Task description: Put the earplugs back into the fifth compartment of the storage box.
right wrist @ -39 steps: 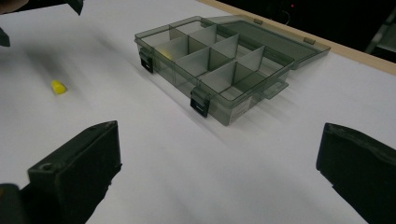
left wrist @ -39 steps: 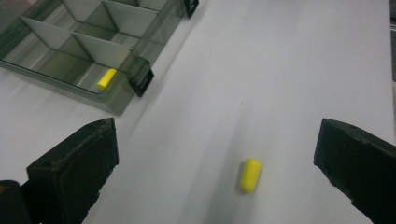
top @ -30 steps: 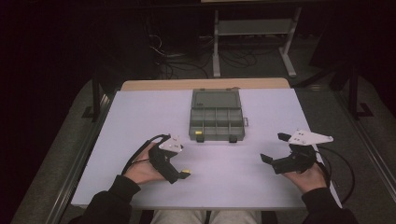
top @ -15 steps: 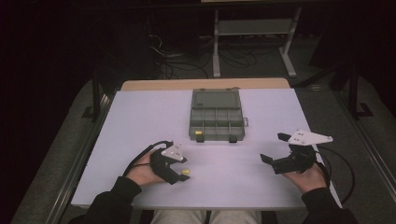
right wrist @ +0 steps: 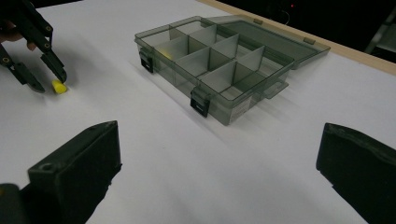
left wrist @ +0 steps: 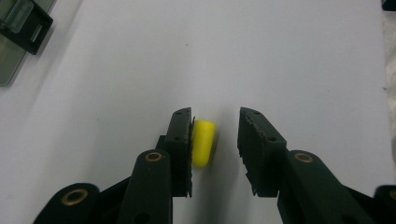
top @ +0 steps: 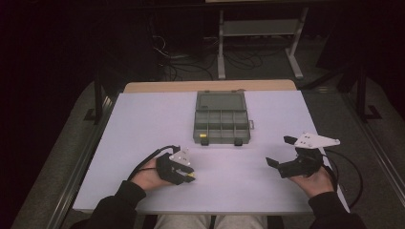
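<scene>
Your left tool (top: 190, 175) is down on the white tabletop (top: 143, 124) at the near left, and its jaws have just been closing around a small yellow plug (left wrist: 203, 143). In the left gripper view the plug lies on the tabletop between the jaws, touching the pad on the left, while a clear gap is left to the pad on the right. So you've got it bracketed, not clamped: the jaws stand partly open with the plug between them. From the right gripper view the same yellow plug (right wrist: 59, 87) sits at the tips of that tool, resting on the surface.

Your right tool (top: 282, 153) hangs at the near right of the tabletop, well apart from the plug, jaws spread wide with nothing between them.

Between your two hands and farther back sits the grey compartment box (top: 222, 124), lid laid open flat behind it, latches facing you. The right gripper view looks across its dividers. A small yellow piece (top: 203, 135) lies in the front-left compartment, seen in the high view. The plug at your left tool lies well in front of the box, off to its left.
</scene>
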Tool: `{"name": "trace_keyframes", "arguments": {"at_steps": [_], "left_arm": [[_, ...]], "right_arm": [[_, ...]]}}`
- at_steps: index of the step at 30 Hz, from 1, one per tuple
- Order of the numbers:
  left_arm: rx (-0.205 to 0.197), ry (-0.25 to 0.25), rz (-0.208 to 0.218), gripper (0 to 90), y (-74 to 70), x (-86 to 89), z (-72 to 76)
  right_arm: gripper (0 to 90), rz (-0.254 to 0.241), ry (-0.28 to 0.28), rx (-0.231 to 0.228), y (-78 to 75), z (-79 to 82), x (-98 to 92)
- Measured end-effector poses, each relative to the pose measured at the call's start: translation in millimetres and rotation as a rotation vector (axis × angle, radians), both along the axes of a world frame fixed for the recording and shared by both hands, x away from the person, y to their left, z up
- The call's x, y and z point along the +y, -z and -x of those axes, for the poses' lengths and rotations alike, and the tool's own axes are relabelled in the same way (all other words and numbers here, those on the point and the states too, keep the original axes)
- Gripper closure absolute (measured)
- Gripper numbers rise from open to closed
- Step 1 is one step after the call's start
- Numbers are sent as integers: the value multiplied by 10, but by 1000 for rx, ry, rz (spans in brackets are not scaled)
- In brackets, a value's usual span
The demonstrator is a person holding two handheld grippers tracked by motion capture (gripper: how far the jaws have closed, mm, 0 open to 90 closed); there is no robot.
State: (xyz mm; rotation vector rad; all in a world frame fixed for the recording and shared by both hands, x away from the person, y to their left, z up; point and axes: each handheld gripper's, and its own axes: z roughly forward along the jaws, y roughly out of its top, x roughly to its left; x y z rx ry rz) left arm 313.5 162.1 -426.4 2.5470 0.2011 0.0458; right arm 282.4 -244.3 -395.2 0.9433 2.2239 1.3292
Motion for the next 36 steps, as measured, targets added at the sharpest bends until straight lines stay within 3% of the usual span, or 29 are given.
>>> {"name": "trace_keyframes", "arguments": {"at_steps": [7,15,27,36], "left_arm": [[2,-3,-20,781,27,-14,-8],[38,-2,-22,808,0,6,-26],[24,-39,50,808,-247,123,-105],[-23,-61,74,808,-526,204,-214]], "right_arm": [[0,-2,-3,-2,-7,3,4],[0,-2,-3,-3,-5,3,2],[0,-6,3,-1,-9,9,-8],[0,-3,4,0,-6,4,-5]]}}
